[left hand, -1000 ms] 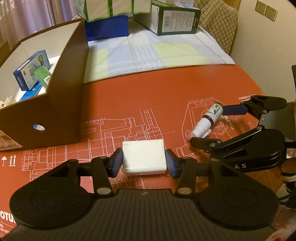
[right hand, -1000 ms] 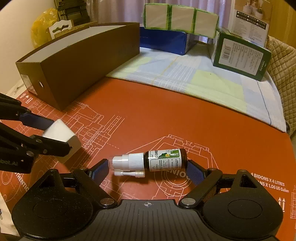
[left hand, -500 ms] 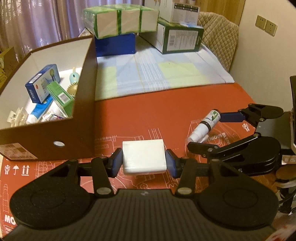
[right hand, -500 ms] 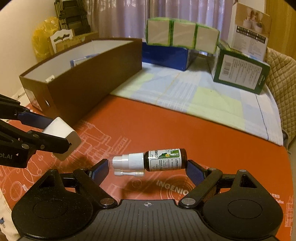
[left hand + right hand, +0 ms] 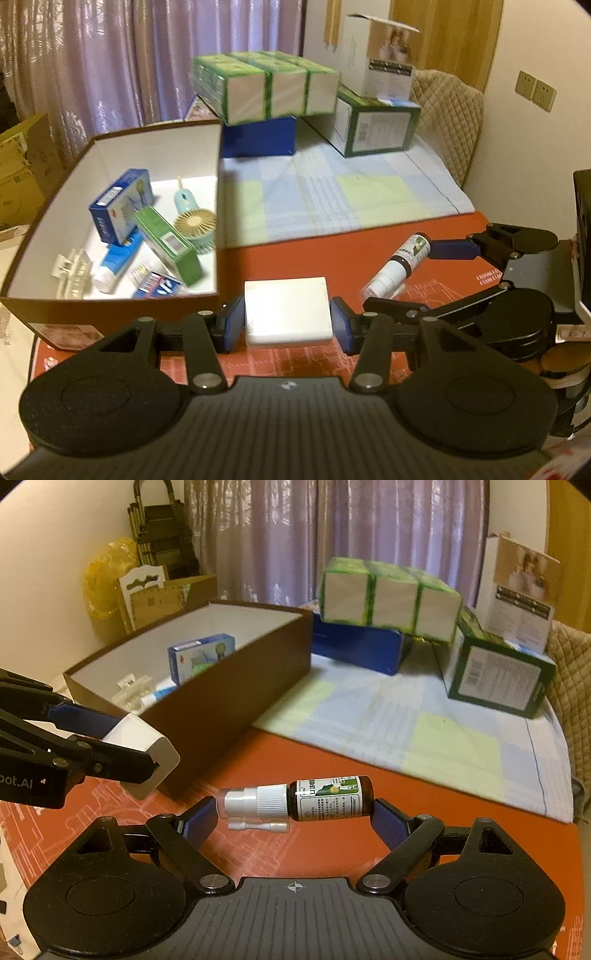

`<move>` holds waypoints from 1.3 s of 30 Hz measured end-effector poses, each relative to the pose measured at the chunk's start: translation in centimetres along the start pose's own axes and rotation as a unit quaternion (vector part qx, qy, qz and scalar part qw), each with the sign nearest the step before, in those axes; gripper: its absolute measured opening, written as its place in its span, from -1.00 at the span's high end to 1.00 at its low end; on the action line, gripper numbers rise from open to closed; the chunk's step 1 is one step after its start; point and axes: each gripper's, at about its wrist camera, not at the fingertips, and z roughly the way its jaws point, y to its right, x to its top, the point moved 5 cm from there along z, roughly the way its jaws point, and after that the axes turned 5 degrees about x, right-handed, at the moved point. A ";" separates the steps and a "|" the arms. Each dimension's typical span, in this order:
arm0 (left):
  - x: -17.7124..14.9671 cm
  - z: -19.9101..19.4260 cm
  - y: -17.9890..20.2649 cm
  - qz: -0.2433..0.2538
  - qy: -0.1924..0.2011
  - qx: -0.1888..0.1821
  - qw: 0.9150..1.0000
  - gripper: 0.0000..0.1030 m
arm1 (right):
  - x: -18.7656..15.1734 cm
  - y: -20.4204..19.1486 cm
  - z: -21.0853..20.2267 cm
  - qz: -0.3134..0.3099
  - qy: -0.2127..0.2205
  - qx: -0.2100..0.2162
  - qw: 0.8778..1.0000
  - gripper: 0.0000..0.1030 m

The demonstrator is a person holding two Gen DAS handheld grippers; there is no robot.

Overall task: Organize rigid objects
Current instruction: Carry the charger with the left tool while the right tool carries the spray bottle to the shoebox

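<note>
My left gripper (image 5: pixel 287 322) is shut on a flat white block (image 5: pixel 286 309), held above the orange mat just right of the brown box's near corner. The block (image 5: pixel 142 740) and the left gripper (image 5: pixel 122 742) also show at the left of the right wrist view. My right gripper (image 5: pixel 293 814) is shut on a small brown spray bottle (image 5: pixel 295 802) with a white nozzle, gripped end to end and lifted off the mat. From the left wrist view the bottle (image 5: pixel 400 260) hangs in the right gripper (image 5: pixel 402 269). The brown box (image 5: pixel 110 310) holds several items.
Inside the box lie a blue carton (image 5: pixel 120 208), a green carton (image 5: pixel 168 243), a small fan (image 5: pixel 195 221), a tube and a white clip. Behind, on a checked cloth (image 5: pixel 332 192), stand green-white packs (image 5: pixel 266 86), a blue box (image 5: pixel 258 140) and a green carton (image 5: pixel 376 125).
Both grippers have risen with their loads and tilted up, so the box's inside has come into view. The bottle has left the mat. Neither grip has changed.
</note>
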 end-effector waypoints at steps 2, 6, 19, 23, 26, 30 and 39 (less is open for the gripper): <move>0.4 -0.3 -0.9 -0.004 0.006 0.003 1.000 0.12 | 0.7 -0.6 0.2 -0.004 0.004 0.004 1.000 -0.67; 1.1 -0.8 -2.5 -0.007 0.015 0.007 1.000 0.12 | 2.2 -1.7 0.8 -0.009 0.011 0.013 1.000 -0.67; 3.2 -0.8 -9.0 -0.012 0.035 0.026 0.999 0.12 | 7.1 -6.1 3.7 -0.023 0.041 0.034 0.998 -0.67; 3.9 -0.3 -11.1 -0.010 0.038 0.031 0.999 0.12 | 8.5 -7.2 5.1 -0.027 0.045 0.035 0.998 -0.67; 4.4 0.4 -12.6 -0.010 0.036 0.032 0.999 0.12 | 9.4 -7.9 6.2 -0.031 0.045 0.036 0.998 -0.67; 4.9 1.5 -14.4 -0.009 0.032 0.031 0.999 0.12 | 10.4 -8.6 7.8 -0.035 0.044 0.033 0.998 -0.67; 6.2 4.8 -17.1 -0.009 0.017 0.024 1.000 0.12 | 12.5 -9.3 12.0 -0.047 0.032 0.020 0.998 -0.67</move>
